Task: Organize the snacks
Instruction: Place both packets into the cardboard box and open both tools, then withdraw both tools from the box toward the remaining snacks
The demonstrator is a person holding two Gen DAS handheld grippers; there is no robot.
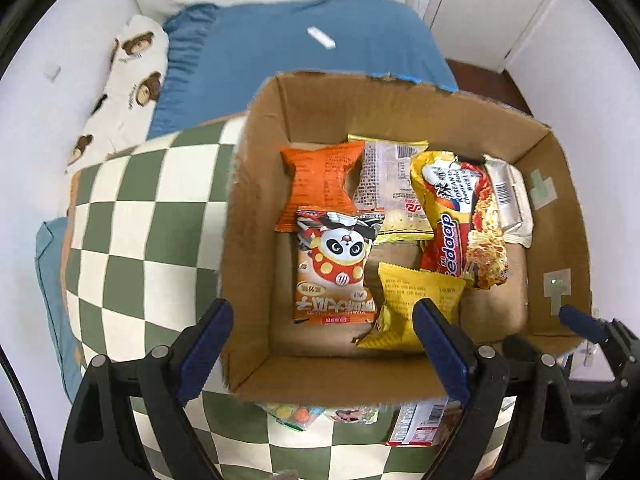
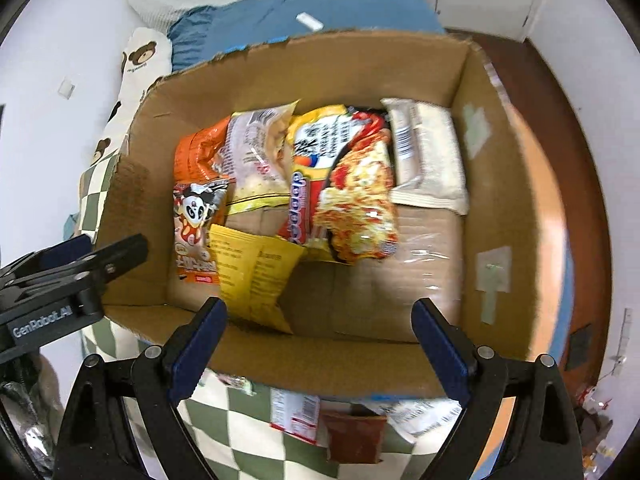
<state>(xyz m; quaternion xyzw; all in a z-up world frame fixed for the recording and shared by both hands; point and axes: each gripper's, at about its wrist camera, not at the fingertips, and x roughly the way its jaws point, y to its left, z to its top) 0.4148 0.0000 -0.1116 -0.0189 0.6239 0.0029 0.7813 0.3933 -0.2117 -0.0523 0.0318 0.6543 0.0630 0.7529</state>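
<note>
Both the left gripper (image 1: 322, 334) and the right gripper (image 2: 320, 332) hung with their blue-padded jaws spread wide and nothing between them, pointing down into the open brown cardboard box (image 1: 256, 184). Inside lay a yellow foil snack packet (image 1: 404, 304) nearest the jaws, an orange panda-printed snack bag (image 1: 336, 268), a plain orange packet (image 1: 320, 180), a red-and-yellow instant noodle pack (image 1: 460, 220) and a cream wrapped bar (image 2: 424, 156) (its barcode facing up). The box sat on a green-and-white checkered blanket (image 1: 140, 220), where more packets (image 2: 294, 412) lay just outside its near wall.
</note>
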